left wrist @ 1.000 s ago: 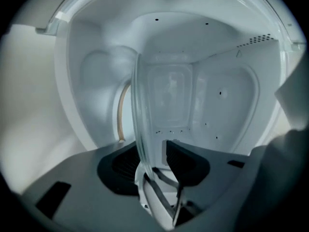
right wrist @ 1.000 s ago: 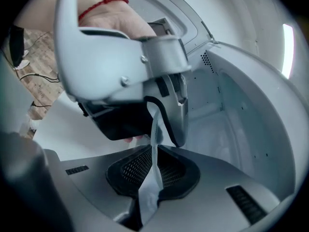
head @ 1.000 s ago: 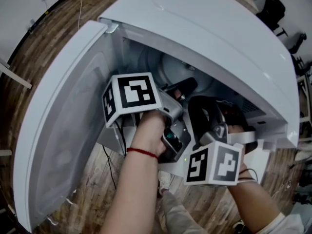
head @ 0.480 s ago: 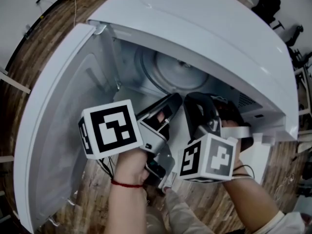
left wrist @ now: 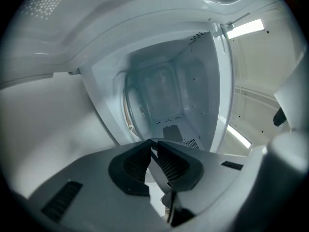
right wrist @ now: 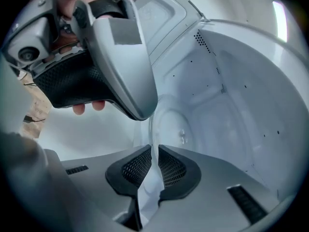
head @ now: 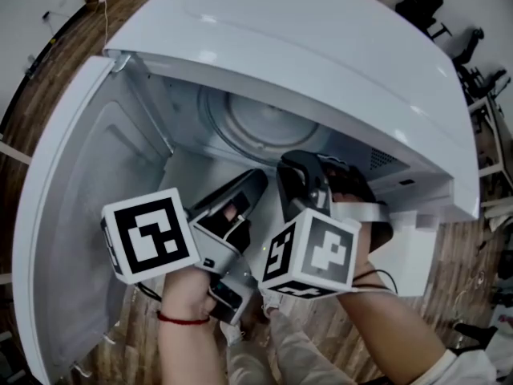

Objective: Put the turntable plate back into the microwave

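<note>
The clear glass turntable plate [head: 256,127] lies inside the open white microwave [head: 321,46], and its rim also shows in the left gripper view [left wrist: 127,108]. My right gripper [head: 293,164] reaches into the cavity. In the right gripper view its jaws [right wrist: 154,151] are shut on the near rim of the plate [right wrist: 179,129]. My left gripper [head: 250,181] hangs at the cavity mouth, left of the right one. Its jaws [left wrist: 153,148] are closing, almost together, with nothing between them.
The microwave door [head: 72,215] stands swung open at the left. The cavity's perforated side wall [left wrist: 198,86] and ceiling close in around the plate. Wood flooring [head: 481,271] shows around the appliance. A person's arms hold both grippers.
My left gripper has drawn back out of the cavity toward the lower left, and its jaws have narrowed. The plate now shows uncovered. The right gripper has stayed at the plate's rim.
</note>
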Demonstrator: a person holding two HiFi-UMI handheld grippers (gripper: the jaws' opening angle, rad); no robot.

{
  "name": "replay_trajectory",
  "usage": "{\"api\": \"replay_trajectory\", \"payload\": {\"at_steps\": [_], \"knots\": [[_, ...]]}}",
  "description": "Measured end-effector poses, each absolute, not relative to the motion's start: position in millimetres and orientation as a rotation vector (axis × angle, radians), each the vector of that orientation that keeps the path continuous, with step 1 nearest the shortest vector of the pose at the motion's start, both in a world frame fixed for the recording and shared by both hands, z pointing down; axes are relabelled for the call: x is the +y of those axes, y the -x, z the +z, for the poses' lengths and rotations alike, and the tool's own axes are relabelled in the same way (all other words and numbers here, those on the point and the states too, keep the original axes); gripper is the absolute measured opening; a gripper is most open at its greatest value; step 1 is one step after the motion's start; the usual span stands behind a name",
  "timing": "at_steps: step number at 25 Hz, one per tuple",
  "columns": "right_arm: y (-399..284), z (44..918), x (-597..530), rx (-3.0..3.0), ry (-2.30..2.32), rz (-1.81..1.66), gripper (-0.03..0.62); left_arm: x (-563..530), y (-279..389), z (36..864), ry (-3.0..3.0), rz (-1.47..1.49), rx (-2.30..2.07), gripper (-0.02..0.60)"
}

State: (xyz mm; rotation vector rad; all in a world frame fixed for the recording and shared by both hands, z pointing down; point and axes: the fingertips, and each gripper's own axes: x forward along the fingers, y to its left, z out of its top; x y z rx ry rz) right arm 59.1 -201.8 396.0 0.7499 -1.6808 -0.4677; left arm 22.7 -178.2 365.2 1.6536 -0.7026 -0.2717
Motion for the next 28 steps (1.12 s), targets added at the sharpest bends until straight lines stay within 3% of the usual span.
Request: {"api": "replay_trajectory", "payload": {"at_steps": [28], "knots": [[-50.9,402.1,-199.6,-1.806,-0.768,-0.367,0.084,-188.6,-30.3,365.0,-1.648,-0.293,-0.702,0.040]]}}
